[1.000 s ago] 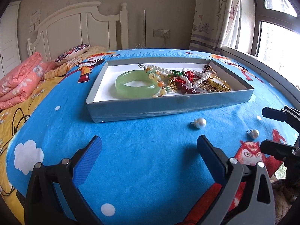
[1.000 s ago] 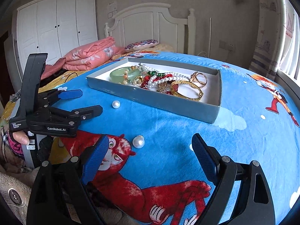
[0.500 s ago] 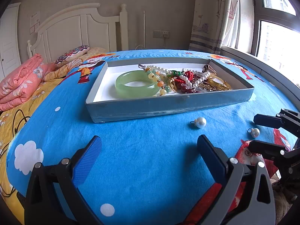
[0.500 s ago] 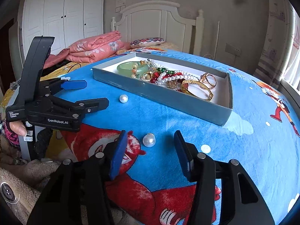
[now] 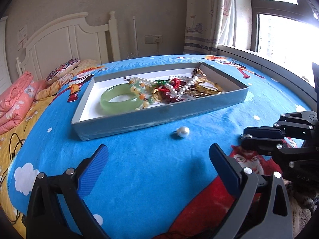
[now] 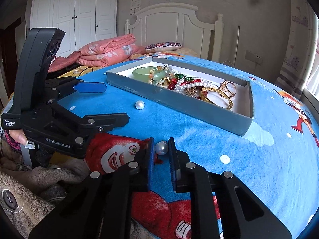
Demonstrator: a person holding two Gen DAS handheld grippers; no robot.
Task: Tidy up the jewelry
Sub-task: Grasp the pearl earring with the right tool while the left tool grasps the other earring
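The right gripper (image 6: 161,149) has its fingers narrowed around a small grey-white pearl pendant (image 6: 161,148) on the blue cartoon-print bed cover (image 6: 199,149); whether the pads touch it cannot be told. In the left wrist view this pearl is almost hidden behind those fingertips. The left gripper (image 5: 157,159) hangs with fingers wide, holding nothing. A 2nd white pearl pendant (image 5: 183,132) lies just beside the shallow grey cardboard tray (image 5: 159,117), where tangled bead strands and gold pieces partly cover a pale green jade bangle (image 5: 119,101).

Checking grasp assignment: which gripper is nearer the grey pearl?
Right. The right gripper brackets the grey pearl between its fingers; the left gripper hangs open, well off to its side.
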